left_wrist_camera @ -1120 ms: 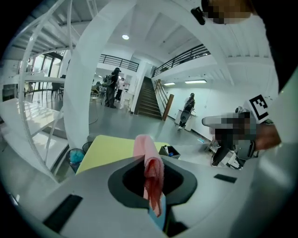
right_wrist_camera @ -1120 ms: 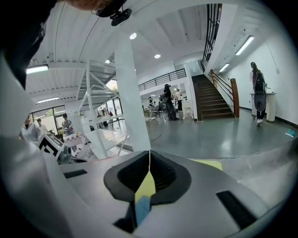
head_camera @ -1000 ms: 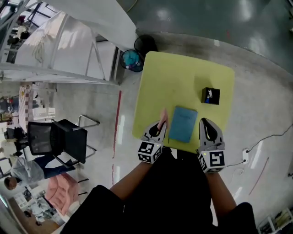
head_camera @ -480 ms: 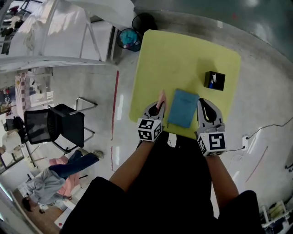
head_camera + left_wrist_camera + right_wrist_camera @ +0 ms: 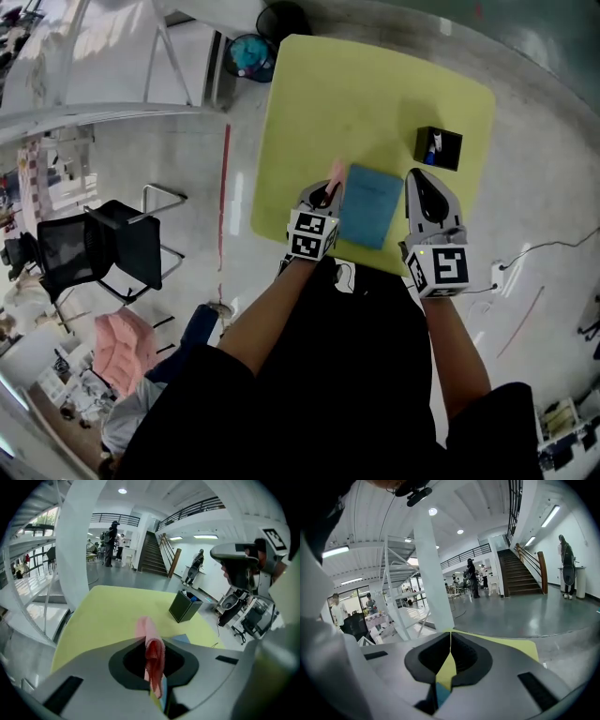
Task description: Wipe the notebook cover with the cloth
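your left claw (image 5: 328,192) is clenched on the pink cloth (image 5: 336,174), a fold of it sticking out past the tips; your right claw (image 5: 424,187) is closed with nothing in it. the blue notebook (image 5: 367,204) lies flat between them, at the centre of the head view, near the lower edge of the yellow-green surface (image 5: 375,94). the cloth looks soft and limp, so it will probably drag and bunch; press it flat onto the cover. the notebook seems light and thin and may slide on the smooth top, so pinning its right edge with the closed claw should help. a black open box (image 5: 438,147) sits above and right of the notebook, apart from it; nothing else stands in the way.
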A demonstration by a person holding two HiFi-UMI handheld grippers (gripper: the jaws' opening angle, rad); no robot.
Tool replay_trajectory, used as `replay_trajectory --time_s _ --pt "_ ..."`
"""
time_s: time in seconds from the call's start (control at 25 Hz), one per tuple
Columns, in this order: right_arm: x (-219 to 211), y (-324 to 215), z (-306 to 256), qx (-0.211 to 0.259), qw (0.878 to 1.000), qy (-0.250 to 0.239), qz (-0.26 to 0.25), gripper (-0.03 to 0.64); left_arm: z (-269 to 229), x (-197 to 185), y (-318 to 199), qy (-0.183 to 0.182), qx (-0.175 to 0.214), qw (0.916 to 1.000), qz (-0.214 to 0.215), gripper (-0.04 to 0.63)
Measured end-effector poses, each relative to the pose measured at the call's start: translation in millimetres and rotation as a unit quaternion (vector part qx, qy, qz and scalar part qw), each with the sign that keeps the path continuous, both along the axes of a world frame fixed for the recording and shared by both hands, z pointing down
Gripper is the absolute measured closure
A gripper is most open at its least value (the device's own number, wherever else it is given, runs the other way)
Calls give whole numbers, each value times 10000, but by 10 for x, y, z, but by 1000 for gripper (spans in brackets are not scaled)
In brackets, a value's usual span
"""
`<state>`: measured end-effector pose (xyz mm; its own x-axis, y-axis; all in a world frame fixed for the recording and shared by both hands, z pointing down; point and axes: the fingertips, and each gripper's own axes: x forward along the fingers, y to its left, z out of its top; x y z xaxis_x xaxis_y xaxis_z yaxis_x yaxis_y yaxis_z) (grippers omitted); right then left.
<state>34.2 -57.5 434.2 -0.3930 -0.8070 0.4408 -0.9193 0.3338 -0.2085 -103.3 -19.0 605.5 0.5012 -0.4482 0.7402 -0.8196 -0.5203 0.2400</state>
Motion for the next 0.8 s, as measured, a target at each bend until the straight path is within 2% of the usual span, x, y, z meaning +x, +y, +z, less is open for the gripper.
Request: replay_trajectory --time_s 0.12,0.36,0.44,0.6,0.8 --pt "8 -84 -26 81 10000 28 -39 584 112 60 18 -152 -11 9996 255 568" --pt "83 -134 -24 97 9999 4 37 584 345 81 -13 -312 -189 9988 319 568" --pt "91 -106 11 52 10000 25 16 584 424 115 -18 -301 -278 9986 342 568" --pt "99 -25 79 -62 10000 45 -22 584 575 149 -4 -98 -693 9975 115 568" --pt "147 54 156 -144 9999 47 20 584 720 215 33 -151 -849 9958 313 568"
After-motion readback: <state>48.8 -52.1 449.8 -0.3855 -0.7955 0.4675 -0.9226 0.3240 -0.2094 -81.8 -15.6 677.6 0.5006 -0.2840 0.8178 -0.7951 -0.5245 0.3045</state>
